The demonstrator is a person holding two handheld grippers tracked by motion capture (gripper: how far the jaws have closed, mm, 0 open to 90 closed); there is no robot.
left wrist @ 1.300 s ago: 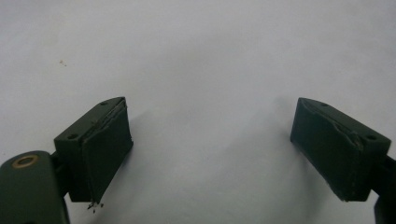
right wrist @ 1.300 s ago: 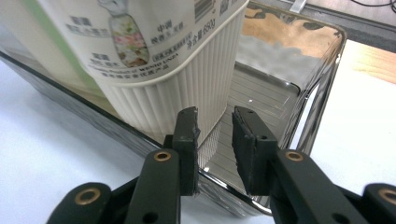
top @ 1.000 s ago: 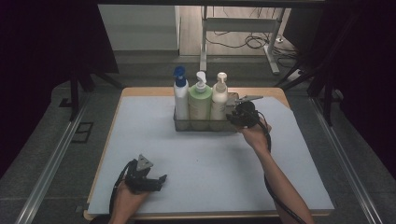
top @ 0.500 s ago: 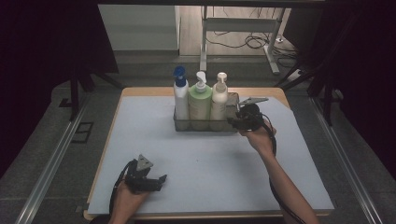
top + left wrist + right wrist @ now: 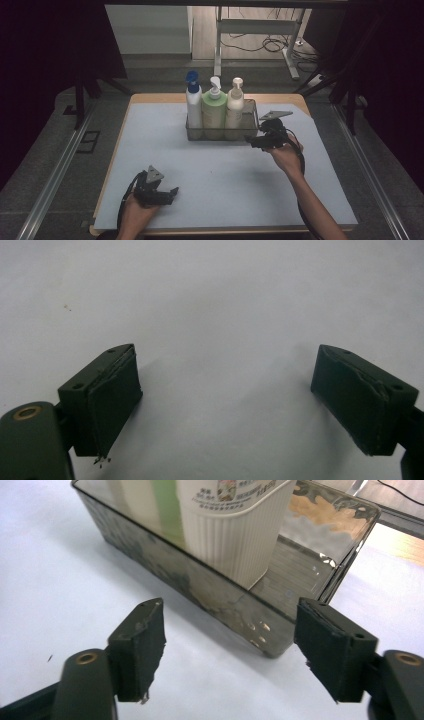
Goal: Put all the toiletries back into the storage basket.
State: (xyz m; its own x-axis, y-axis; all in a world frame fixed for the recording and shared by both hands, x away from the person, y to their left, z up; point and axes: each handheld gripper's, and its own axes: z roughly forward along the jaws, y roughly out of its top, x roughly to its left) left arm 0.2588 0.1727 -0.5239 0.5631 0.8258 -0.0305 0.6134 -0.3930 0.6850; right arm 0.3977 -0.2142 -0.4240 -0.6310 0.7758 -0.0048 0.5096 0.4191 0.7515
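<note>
Drawn back from the smoked transparent plastic caddy [image 5: 250,131] at the far middle of the pale blue table mat [image 5: 225,175], the right gripper [image 5: 259,141] has just been opening its jaws, which stand wide and empty beside the caddy's near right corner. Three pump bottles stand upright inside (blue-capped white [image 5: 193,104], green [image 5: 213,107], ribbed cream [image 5: 234,102]). Left gripper [image 5: 170,194] rests near the mat's front edge, jaws wide, holding nothing.

The tray [image 5: 220,597] looks like glossy smoky clear plastic, the cream bottle [image 5: 235,535] ribbed matt plastic, the mat [image 5: 225,175] smooth and matt.
</note>
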